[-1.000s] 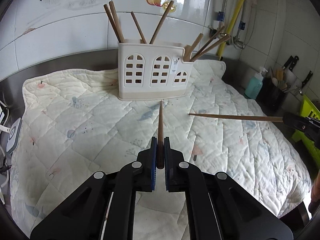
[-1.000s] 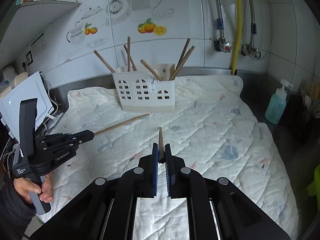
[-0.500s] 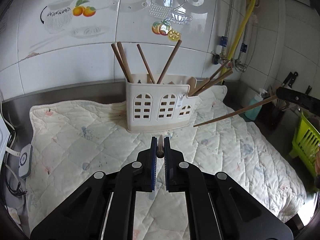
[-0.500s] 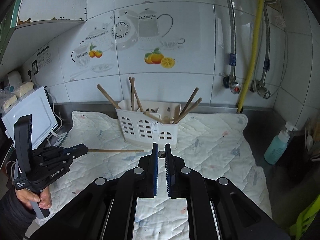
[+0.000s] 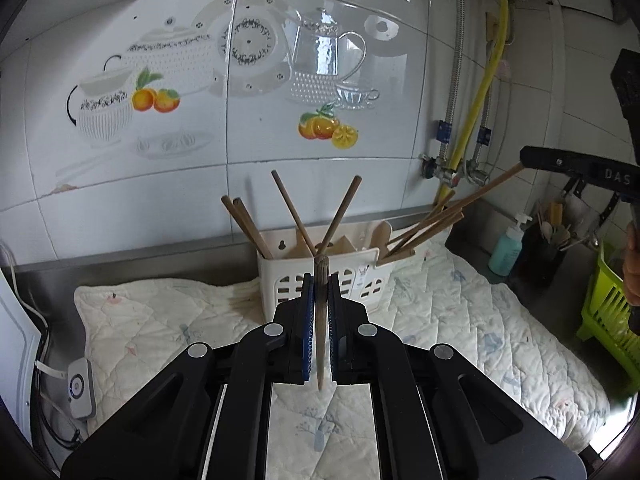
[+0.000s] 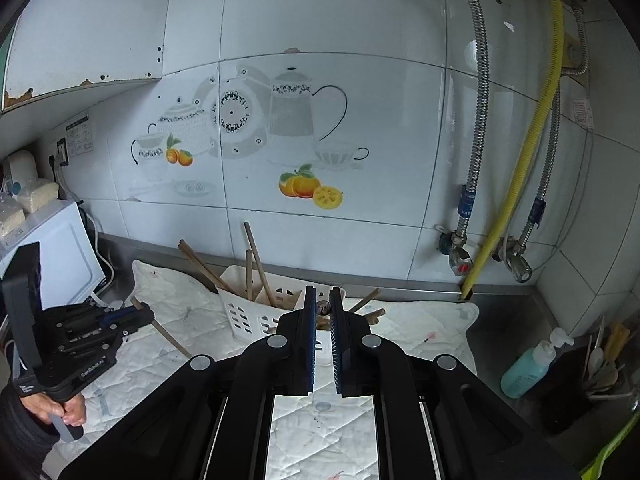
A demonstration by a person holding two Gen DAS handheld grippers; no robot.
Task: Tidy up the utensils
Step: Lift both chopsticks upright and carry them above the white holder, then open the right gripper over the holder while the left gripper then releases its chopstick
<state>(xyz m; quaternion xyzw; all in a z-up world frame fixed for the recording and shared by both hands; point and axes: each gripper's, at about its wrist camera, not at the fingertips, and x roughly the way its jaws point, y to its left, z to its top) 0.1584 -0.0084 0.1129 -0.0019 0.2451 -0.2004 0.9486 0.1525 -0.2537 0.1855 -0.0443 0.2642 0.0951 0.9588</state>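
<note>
Wooden chopstick (image 5: 321,312) sits clamped in my left claw (image 5: 319,312), end-on toward me. My right claw (image 6: 322,322) is likewise closed on a second chopstick (image 6: 322,308), whose tip in the left view slants down toward the right end of the white utensil caddy (image 5: 320,280). That caddy stands at twelve o'clock on the quilted mat (image 5: 460,320) covering the surface, more chopsticks (image 5: 294,212) fanning out of it.
</note>
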